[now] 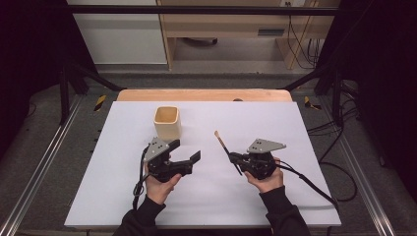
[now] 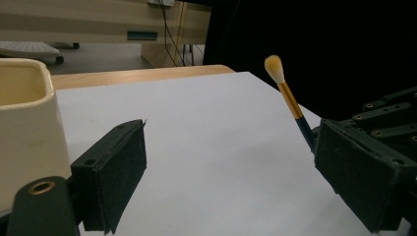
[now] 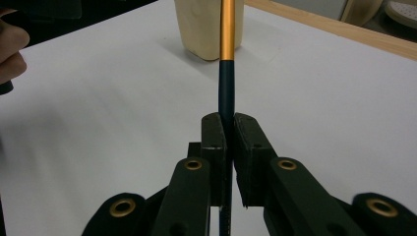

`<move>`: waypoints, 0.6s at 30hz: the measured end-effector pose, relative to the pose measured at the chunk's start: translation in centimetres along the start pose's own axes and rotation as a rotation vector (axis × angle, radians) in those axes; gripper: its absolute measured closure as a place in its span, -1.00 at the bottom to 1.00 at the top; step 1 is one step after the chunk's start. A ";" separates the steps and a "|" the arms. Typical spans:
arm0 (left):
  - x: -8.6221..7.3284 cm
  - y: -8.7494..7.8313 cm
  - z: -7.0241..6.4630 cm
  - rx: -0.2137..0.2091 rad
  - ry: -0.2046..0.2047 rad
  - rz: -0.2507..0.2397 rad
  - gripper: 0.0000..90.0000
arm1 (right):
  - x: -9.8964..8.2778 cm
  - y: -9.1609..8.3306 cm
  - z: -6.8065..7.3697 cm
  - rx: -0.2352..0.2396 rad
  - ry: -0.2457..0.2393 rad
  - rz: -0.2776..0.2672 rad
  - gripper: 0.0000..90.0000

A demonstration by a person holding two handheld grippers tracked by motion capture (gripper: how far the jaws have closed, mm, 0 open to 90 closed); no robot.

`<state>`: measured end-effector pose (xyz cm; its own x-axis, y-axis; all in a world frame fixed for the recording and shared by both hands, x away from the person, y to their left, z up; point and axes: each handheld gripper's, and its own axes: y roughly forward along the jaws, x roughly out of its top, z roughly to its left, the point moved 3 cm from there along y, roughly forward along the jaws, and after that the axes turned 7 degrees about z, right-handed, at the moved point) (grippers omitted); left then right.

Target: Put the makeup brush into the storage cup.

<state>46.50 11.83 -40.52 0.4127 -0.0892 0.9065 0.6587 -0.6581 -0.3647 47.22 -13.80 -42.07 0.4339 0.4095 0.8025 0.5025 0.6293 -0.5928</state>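
We hold the brush (image 1: 222, 143) by its dark handle, gold ferrule and pale bristle tip angled up off the white sheet (image 1: 295, 128). Our right gripper (image 1: 236, 160) is clamped tight on it; the left gripper (image 1: 186, 151) gapes wide, holding nothing. Next, we judge, it goes tip-up into the cream cup (image 1: 167, 123), which needs careful aligning.

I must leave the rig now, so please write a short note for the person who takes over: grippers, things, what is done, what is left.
Right gripper: shut on the brush, dark handle between the jaws, bristles raised above the white sheet.
Left gripper: open, holds nothing, just in front of the cup.
Cup: upright on the sheet, looks empty.
Done: brush picked up.
Left: probably put the brush into the cup; it is not there yet.
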 end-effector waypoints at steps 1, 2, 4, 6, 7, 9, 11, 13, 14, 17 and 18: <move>0.0 0.1 -0.1 -0.003 0.000 0.000 -0.74 | 0.0 0.0 0.0 0.000 0.001 -0.001 0.86; 0.1 0.2 -0.2 -0.001 -0.003 -0.006 -0.74 | 0.0 0.0 0.0 0.000 0.001 -0.002 0.86; 0.1 0.4 -0.4 -0.015 -0.005 -0.006 -0.74 | 0.1 -0.1 0.0 -0.002 0.001 -0.002 0.86; 0.1 0.7 -0.6 -0.024 -0.011 -0.012 -0.74 | 0.1 -0.1 0.0 -0.004 0.000 -0.002 0.86; 0.0 0.8 -0.7 -0.027 -0.011 -0.009 -0.74 | 0.1 -0.1 0.0 -0.004 0.000 -0.002 0.86; -0.1 1.1 -0.9 -0.033 -0.011 -0.009 -0.74 | 0.1 -0.1 0.0 -0.005 -0.001 -0.004 0.86; -0.1 1.3 -1.1 -0.039 -0.016 -0.012 -0.74 | 0.1 -0.1 0.0 -0.006 -0.003 -0.004 0.86; -0.2 1.5 -1.2 -0.040 -0.016 -0.013 -0.73 | 0.0 0.0 0.0 -0.004 -0.002 -0.003 0.86; -0.2 1.6 -1.3 -0.043 -0.019 -0.015 -0.73 | 0.0 0.0 0.0 -0.002 -0.003 -0.001 0.86; -0.2 1.8 -1.5 -0.054 -0.027 -0.024 -0.71 | 0.0 0.0 0.1 0.000 -0.003 0.000 0.86; -0.2 1.9 -1.6 -0.058 -0.029 -0.026 -0.70 | 0.0 0.1 0.1 -0.001 -0.002 0.000 0.86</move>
<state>46.70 9.42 -41.05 0.4148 -0.0501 0.9085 0.6324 -0.7021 -0.3274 47.17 -13.67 -42.11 0.4322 0.4107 0.8028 0.5037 0.6285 -0.5927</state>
